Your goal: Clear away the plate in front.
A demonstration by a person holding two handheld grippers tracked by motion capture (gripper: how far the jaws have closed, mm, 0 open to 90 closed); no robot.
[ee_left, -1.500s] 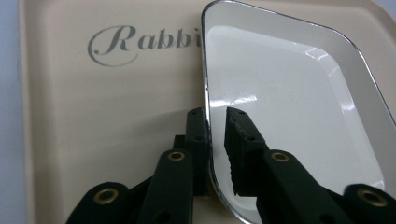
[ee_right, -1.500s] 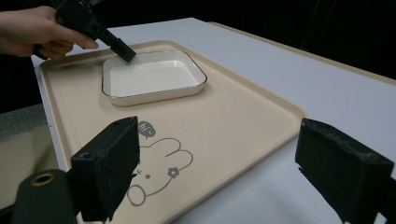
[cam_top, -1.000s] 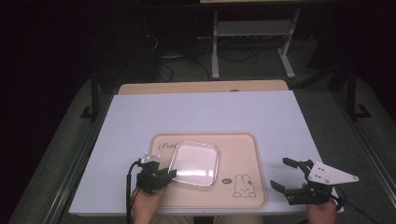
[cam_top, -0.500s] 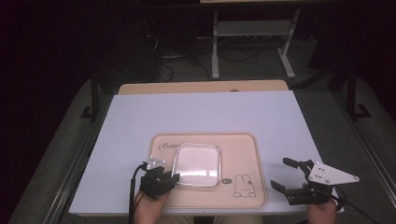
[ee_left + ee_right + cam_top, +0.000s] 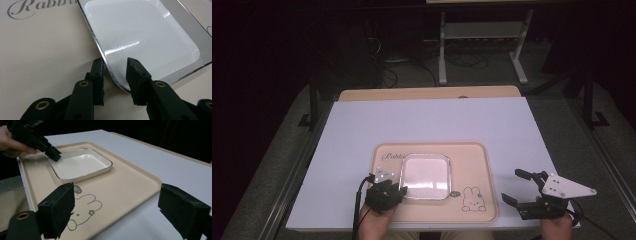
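My left gripper (image 5: 115, 83) has drawn back toward me since a second ago and now straddles the near corner rim of the white dish (image 5: 145, 37), jaws partly spread, pads not pressing: the grasp looks about to begin. The dish, a glossy square with rounded corners and a dark rim line, sits on a matte beige tray (image 5: 472, 170). My right gripper (image 5: 125, 212) waits wide open beside the tray.

The high view looks forward and down on the whole table (image 5: 427, 120) from the person's side. The left gripper view sits very close above the white dish (image 5: 140, 32). The right gripper view looks low across the tray (image 5: 125, 185), sharing that dish.
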